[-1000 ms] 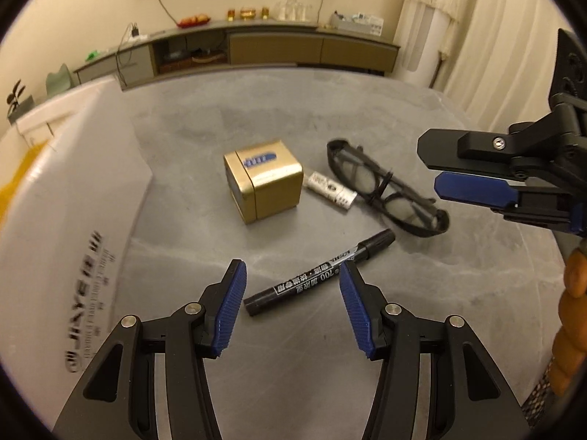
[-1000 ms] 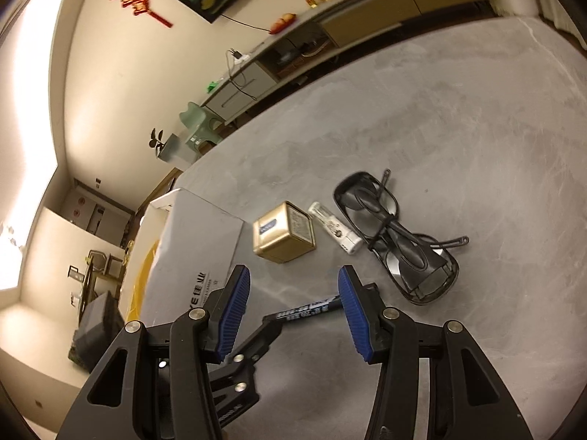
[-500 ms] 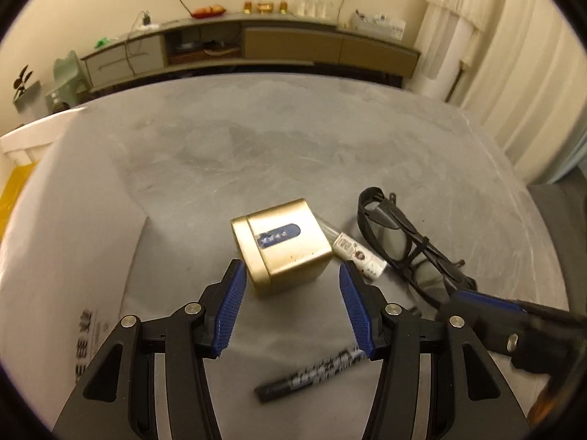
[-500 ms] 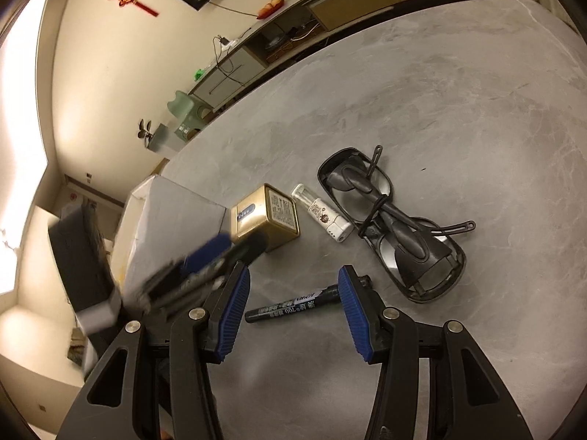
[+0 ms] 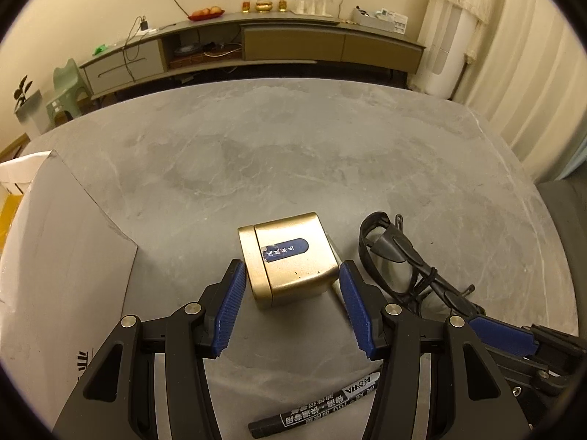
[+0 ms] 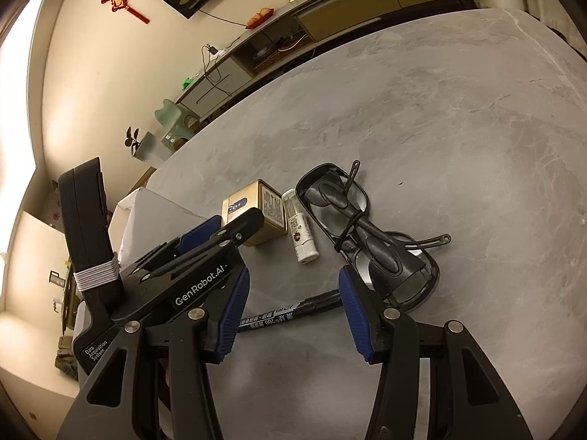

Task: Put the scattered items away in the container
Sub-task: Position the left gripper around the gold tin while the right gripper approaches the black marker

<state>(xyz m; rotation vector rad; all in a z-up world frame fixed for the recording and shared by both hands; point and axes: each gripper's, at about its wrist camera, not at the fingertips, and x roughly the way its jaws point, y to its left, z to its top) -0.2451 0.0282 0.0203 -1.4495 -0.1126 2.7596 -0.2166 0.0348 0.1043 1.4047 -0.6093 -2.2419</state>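
Your left gripper is low over the table with its jaws wide, one blue pad on each side of the gold tin; there is a gap on both sides, so nothing is gripped. Your right gripper hovers beside it, tilted, jaws also wide and empty, and between its fingers you look down on the black marker lying flat on the table. From the right wrist view, the left gripper's body crosses the lower left and reaches toward the tin. Just right of the tin lies a small white bottle on its side, near it but whether they touch is not clear. Beyond that is a pair of black glasses, folded, with a thin cord looped round them. To your left stands the white box, its near wall grey in shadow and printed with dark letters. The grey marbled table stretches on to a rounded far edge. Behind it, a long low cabinet runs along the cream wall, bearing a red dish of fruit and some glasses, with pale curtains to the right.
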